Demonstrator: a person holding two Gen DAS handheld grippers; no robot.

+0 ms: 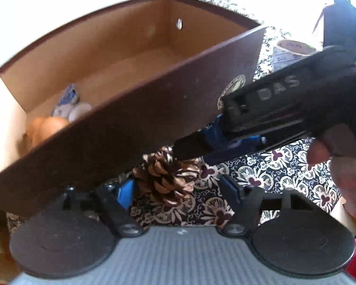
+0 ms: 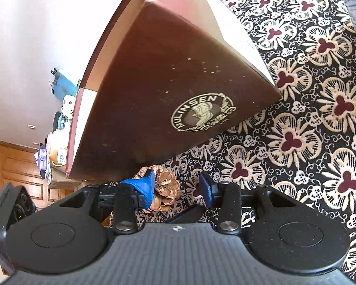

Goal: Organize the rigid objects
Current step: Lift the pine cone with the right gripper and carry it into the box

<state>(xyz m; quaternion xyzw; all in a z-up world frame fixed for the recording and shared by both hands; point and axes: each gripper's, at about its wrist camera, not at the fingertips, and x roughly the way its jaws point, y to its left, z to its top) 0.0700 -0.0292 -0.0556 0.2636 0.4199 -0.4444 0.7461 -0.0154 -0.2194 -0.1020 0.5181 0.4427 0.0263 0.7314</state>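
A pine cone lies on the flower-patterned cloth of the bench, right against the front wall of a brown cardboard box. It sits between the two blue-padded fingers of the left tool, which are spread wide, one on each side of the cone, neither clearly pressing it. The right tool reaches in from the right side, its dark tip just over the top of the cone; in its own view its left finger overlaps the pine cone while the other finger stands apart, so this tool is open too.

The box, open at the top, carries a round printed emblem on its front wall. Inside it, at the left end, lie a brown rounded object and some blue-and-white pieces. Beyond the box, to the right, a paper cup stands on the cloth.
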